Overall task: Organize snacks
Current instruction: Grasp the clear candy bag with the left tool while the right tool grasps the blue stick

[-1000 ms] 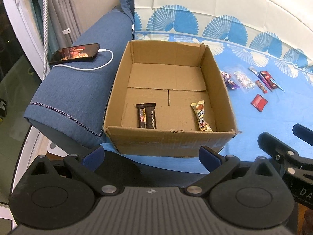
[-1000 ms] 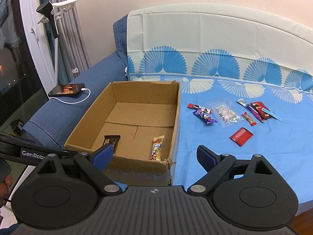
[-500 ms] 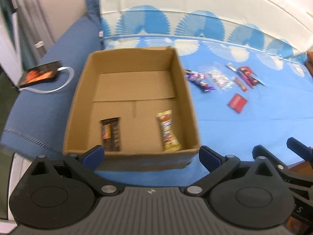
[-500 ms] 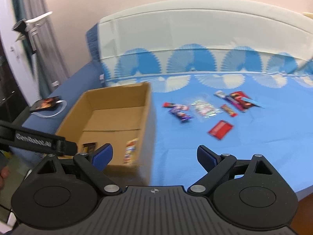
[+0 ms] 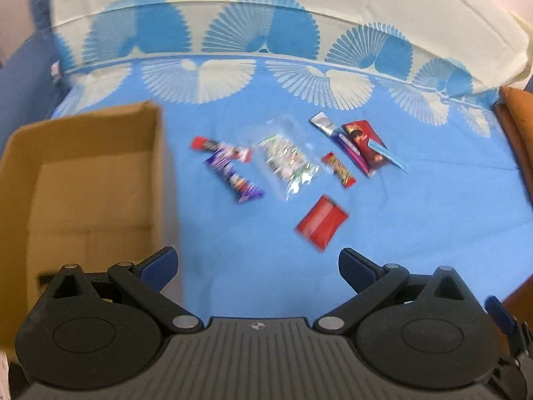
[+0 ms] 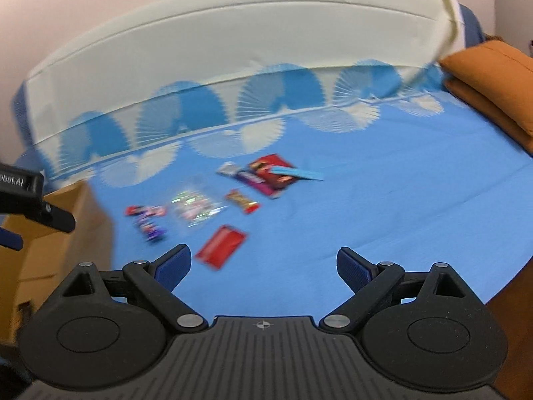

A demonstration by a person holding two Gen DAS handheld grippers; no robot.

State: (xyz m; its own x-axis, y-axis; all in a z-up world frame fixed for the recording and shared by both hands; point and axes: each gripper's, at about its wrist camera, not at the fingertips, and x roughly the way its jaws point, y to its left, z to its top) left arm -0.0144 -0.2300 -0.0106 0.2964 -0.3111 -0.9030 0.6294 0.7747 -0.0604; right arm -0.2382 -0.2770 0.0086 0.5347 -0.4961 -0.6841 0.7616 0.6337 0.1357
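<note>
Several snack packets lie on the blue sheet: a red packet (image 5: 321,224) (image 6: 221,246), a purple wrapper (image 5: 233,176) (image 6: 150,228), a clear candy bag (image 5: 288,161) (image 6: 195,208), a small orange bar (image 5: 339,170) (image 6: 242,201) and a dark red pack (image 5: 366,146) (image 6: 271,175). The cardboard box (image 5: 160,173) (image 6: 96,220) stands at the left. My left gripper (image 5: 258,266) is open and empty, just short of the red packet. My right gripper (image 6: 264,265) is open and empty too, with the red packet ahead of its left finger.
An orange cushion (image 6: 493,76) (image 5: 516,126) lies at the right edge of the sofa. The cream and blue backrest cover (image 5: 266,16) rises behind the snacks. The other gripper's black arm (image 6: 33,200) juts in at the left of the right wrist view.
Both grippers have swung right, away from the box and towards the loose snacks. The box has slid to the left edge of both views. Both stay open.
</note>
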